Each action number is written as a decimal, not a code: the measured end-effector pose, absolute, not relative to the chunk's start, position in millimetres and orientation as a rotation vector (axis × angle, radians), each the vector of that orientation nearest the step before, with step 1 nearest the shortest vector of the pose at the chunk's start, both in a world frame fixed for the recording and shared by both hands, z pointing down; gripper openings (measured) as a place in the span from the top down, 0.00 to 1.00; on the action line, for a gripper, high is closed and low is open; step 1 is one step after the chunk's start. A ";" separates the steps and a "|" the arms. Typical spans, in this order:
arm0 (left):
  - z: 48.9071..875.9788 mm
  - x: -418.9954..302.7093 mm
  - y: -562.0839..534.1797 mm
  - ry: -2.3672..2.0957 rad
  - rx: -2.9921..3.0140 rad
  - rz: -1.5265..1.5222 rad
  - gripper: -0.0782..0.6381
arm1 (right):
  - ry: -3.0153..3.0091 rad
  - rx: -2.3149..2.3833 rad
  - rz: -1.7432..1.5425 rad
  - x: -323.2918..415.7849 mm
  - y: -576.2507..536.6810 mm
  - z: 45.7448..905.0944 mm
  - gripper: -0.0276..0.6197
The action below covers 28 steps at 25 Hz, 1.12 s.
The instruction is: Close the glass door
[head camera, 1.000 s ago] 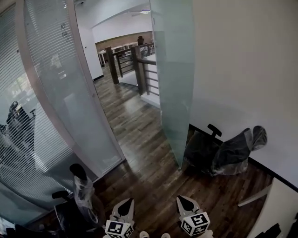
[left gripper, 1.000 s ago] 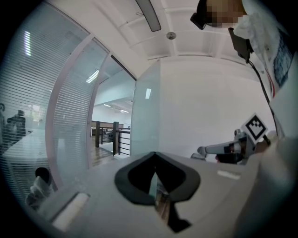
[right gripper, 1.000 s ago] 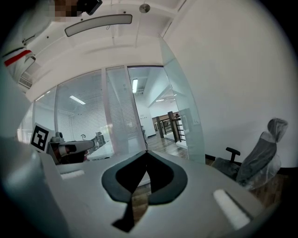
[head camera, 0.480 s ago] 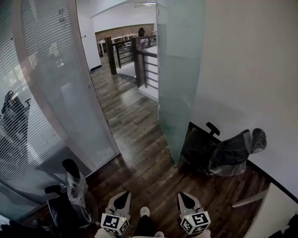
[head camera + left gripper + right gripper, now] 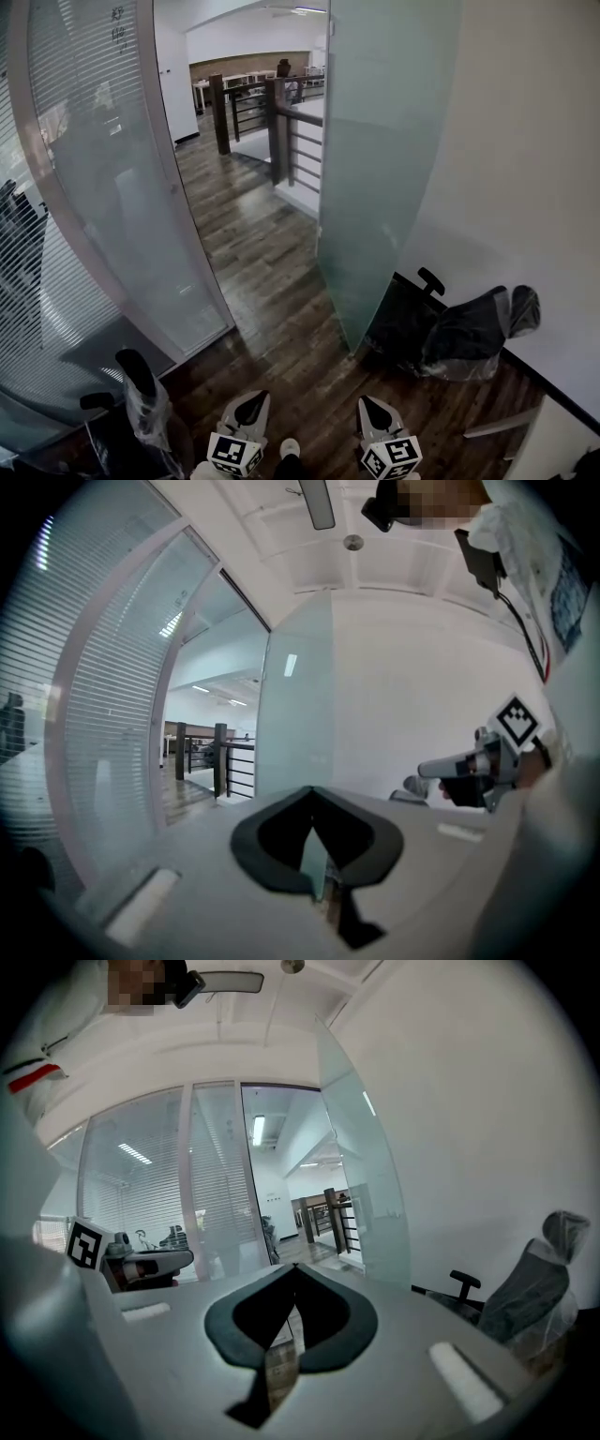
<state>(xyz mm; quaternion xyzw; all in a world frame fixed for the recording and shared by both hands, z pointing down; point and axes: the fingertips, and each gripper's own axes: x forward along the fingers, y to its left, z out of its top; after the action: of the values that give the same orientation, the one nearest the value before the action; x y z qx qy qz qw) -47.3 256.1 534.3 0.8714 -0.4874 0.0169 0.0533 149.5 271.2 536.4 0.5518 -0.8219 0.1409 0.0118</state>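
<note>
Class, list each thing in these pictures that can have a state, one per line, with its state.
glass door: open, swung toward the white wall.
left gripper: shut, nothing between its jaws.
right gripper: shut, nothing between its jaws.
office chair: upright, wrapped in plastic.

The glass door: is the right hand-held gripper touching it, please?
Apart: the head view shows floor between the right hand-held gripper and the glass door.

Seemingly white hand-held grippers (image 5: 252, 399) (image 5: 368, 402), b/w marker cubes (image 5: 232, 456).
</note>
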 end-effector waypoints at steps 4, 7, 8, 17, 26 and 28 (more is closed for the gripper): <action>537.0 -57.6 219.4 -1.456 2.652 0.057 0.89 | -2.537 1.719 0.466 136.6 241.6 536.0 0.95; 536.9 -64.7 198.0 -1.448 2.644 0.061 0.89 | -2.518 1.733 0.468 131.1 224.5 536.6 0.95; 536.6 -67.7 192.1 -1.445 2.643 0.060 0.89 | -2.514 1.739 0.467 128.3 219.4 536.2 0.95; 537.5 -76.1 161.8 -1.385 2.685 0.050 0.89 | -2.486 1.785 0.444 115.5 192.6 528.5 0.95; 534.4 -53.0 137.2 -1.322 2.725 0.058 0.89 | -2.445 1.870 0.435 144.3 179.6 535.6 0.95; 534.2 -45.2 134.3 -1.317 2.727 0.055 0.89 | -2.442 1.870 0.441 150.0 178.0 533.1 0.95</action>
<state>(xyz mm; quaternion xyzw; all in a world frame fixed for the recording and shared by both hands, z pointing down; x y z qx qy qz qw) -45.2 134.3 534.2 0.8988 -0.4343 0.0182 0.0564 150.0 178.0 533.1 0.6017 -0.7858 0.1420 0.0170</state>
